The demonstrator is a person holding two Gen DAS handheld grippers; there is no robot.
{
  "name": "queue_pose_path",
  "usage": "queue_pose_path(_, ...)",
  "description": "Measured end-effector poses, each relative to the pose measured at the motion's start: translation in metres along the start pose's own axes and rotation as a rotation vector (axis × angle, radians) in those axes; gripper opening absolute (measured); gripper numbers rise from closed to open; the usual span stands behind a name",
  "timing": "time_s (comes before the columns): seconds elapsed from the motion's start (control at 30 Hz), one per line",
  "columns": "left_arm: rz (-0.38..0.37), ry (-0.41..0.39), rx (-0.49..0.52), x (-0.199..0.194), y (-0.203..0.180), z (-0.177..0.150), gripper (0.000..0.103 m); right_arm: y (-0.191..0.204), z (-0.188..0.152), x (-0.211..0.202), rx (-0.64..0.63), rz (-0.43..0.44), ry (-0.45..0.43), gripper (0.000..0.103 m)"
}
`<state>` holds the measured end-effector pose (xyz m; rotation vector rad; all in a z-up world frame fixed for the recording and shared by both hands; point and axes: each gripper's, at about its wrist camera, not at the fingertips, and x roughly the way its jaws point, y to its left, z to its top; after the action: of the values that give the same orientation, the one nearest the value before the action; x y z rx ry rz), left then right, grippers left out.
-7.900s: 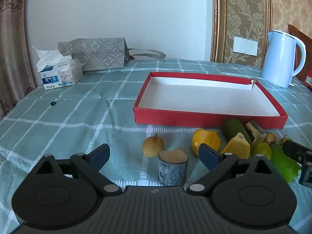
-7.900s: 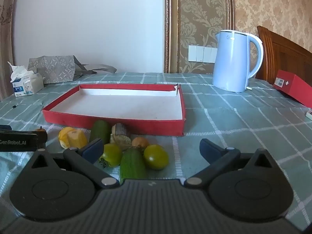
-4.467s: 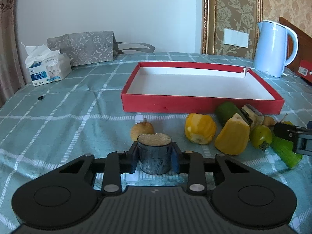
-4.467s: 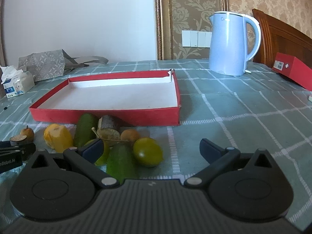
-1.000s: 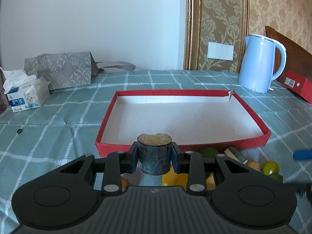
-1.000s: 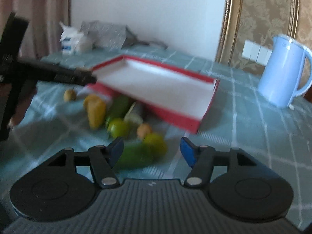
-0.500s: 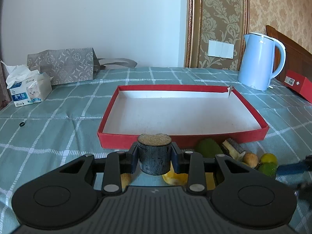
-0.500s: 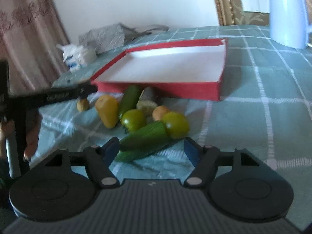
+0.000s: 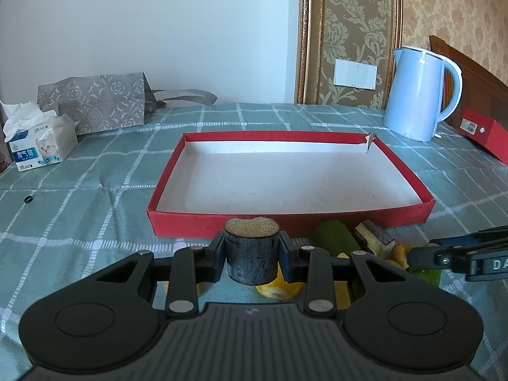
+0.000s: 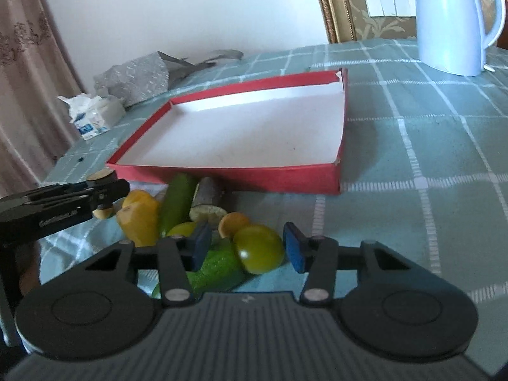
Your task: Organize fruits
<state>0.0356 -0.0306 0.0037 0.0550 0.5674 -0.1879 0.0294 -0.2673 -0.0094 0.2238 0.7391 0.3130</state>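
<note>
My left gripper (image 9: 251,250) is shut on a dark cylinder (image 9: 250,265) with a tan cut top, held above the table just in front of the red tray (image 9: 285,222), whose white floor is bare. From the right wrist that left gripper (image 10: 104,189) hovers over the left end of the fruit pile. My right gripper (image 10: 247,247) is low at the pile, its jaws closing around a round green fruit (image 10: 258,249); the right pad is nearly on it and the left pad is still apart. A cucumber (image 10: 216,266) lies under the left pad. Yellow fruit (image 10: 139,219), a long green fruit (image 10: 177,203) and an orange one (image 10: 233,223) lie behind.
A pale blue kettle (image 9: 419,92) stands at the back right, with a red box (image 9: 482,133) beside it. A tissue box (image 9: 41,146) and a grey paper bag (image 9: 95,101) sit at the back left. A small black ring (image 9: 28,199) lies on the checked cloth.
My right gripper has come down closer to the round green fruit and its jaws have narrowed around it. The left gripper has kept still with the cylinder in it.
</note>
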Motion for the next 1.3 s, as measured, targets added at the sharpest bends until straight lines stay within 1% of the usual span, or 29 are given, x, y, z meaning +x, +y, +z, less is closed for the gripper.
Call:
queue_pose_path(0.07, -0.001, 0.002, -0.001, 0.000, 0.000, -0.001, 0.033, -0.001, -0.001, -0.001, -0.001, 0.004, 0.003, 0.047)
queue_pose_path(0.13, -0.003, 0.001, 0.002, -0.001, 0.000, -0.002, 0.033, -0.009, -0.004, -0.006, 0.029, 0.021, 0.003, 0.047)
queue_pose_path(0.2, -0.003, 0.002, 0.007, -0.001, 0.000, -0.002, 0.033, -0.017, -0.005, -0.011, 0.042, 0.019, 0.001, 0.053)
queue_pose_path(0.23, -0.004, 0.002, 0.008, -0.001, 0.000, -0.002, 0.033, -0.020, -0.006, -0.015, 0.053, 0.014, -0.001, 0.053)
queue_pose_path(0.27, -0.006, 0.002, 0.009, -0.001, -0.001, -0.002, 0.033, -0.022, -0.007, -0.017, 0.066, 0.003, -0.005, 0.054)
queue_pose_path(0.33, -0.007, 0.001, 0.009, -0.001, -0.001, -0.003, 0.033, -0.033, -0.007, -0.024, 0.101, -0.052, -0.027, 0.060)
queue_pose_path(0.37, -0.007, 0.001, 0.008, -0.001, -0.001, -0.003, 0.033, -0.040, -0.006, -0.026, 0.123, -0.048, -0.029, 0.063)
queue_pose_path(0.43, -0.008, 0.002, 0.010, -0.001, -0.001, -0.003, 0.033, -0.049, -0.007, -0.028, 0.157, -0.009, -0.019, 0.062)
queue_pose_path(0.47, -0.008, 0.001, 0.012, -0.001, -0.002, -0.003, 0.033, -0.049, -0.008, -0.029, 0.149, -0.004, -0.016, 0.062)
queue_pose_path(0.53, -0.010, 0.000, 0.016, -0.001, -0.004, -0.003, 0.033, -0.044, -0.012, -0.029, 0.106, 0.001, -0.006, 0.061)
queue_pose_path(0.63, -0.012, 0.000, 0.024, 0.000, -0.007, -0.002, 0.033, -0.029, -0.011, -0.028, 0.027, -0.034, -0.019, 0.059)
queue_pose_path(0.73, -0.011, 0.001, 0.029, 0.000, -0.008, -0.002, 0.033, -0.020, -0.010, -0.028, -0.020, -0.060, -0.025, 0.058)
queue_pose_path(0.77, -0.009, 0.002, 0.029, 0.000, -0.008, -0.002, 0.033, -0.018, -0.011, -0.031, -0.034, -0.071, -0.029, 0.056)
queue_pose_path(0.8, -0.007, 0.001, 0.030, 0.000, -0.007, -0.002, 0.033, -0.016, -0.013, -0.036, -0.055, -0.075, -0.033, 0.049)
queue_pose_path(0.83, -0.008, -0.001, 0.031, -0.001, -0.007, -0.003, 0.033, -0.013, -0.017, -0.043, -0.097, -0.102, -0.048, 0.048)
queue_pose_path(0.87, -0.008, -0.003, 0.033, -0.001, -0.007, -0.003, 0.033, -0.007, -0.022, -0.051, -0.172, -0.167, -0.077, 0.048)
queue_pose_path(0.93, -0.010, -0.001, 0.035, 0.001, -0.007, -0.003, 0.033, 0.004, -0.033, -0.061, -0.349, -0.261, -0.116, 0.049)
queue_pose_path(0.97, -0.012, 0.002, 0.035, 0.001, -0.007, -0.003, 0.033, 0.005, -0.037, -0.065, -0.406, -0.271, -0.126, 0.049)
queue_pose_path(1.0, -0.013, 0.005, 0.034, 0.002, -0.007, -0.003, 0.033, 0.007, -0.039, -0.067, -0.440, -0.260, -0.115, 0.048)
queue_pose_path(1.03, -0.012, 0.007, 0.034, 0.003, -0.007, -0.003, 0.033, 0.009, -0.041, -0.067, -0.473, -0.232, -0.089, 0.048)
queue_pose_path(1.1, -0.008, 0.009, 0.034, 0.003, -0.008, -0.004, 0.033, 0.013, -0.044, -0.065, -0.527, -0.203, -0.081, 0.048)
queue_pose_path(1.17, -0.003, 0.013, 0.033, 0.004, -0.008, -0.004, 0.033, 0.019, -0.046, -0.056, -0.595, -0.211, -0.064, 0.048)
queue_pose_path(1.23, 0.003, 0.014, 0.032, 0.002, -0.009, -0.004, 0.033, 0.020, -0.046, -0.047, -0.613, -0.226, -0.040, 0.049)
queue_pose_path(1.3, 0.005, 0.009, 0.036, 0.000, -0.009, -0.004, 0.033, 0.016, -0.049, -0.042, -0.590, -0.246, -0.014, 0.054)
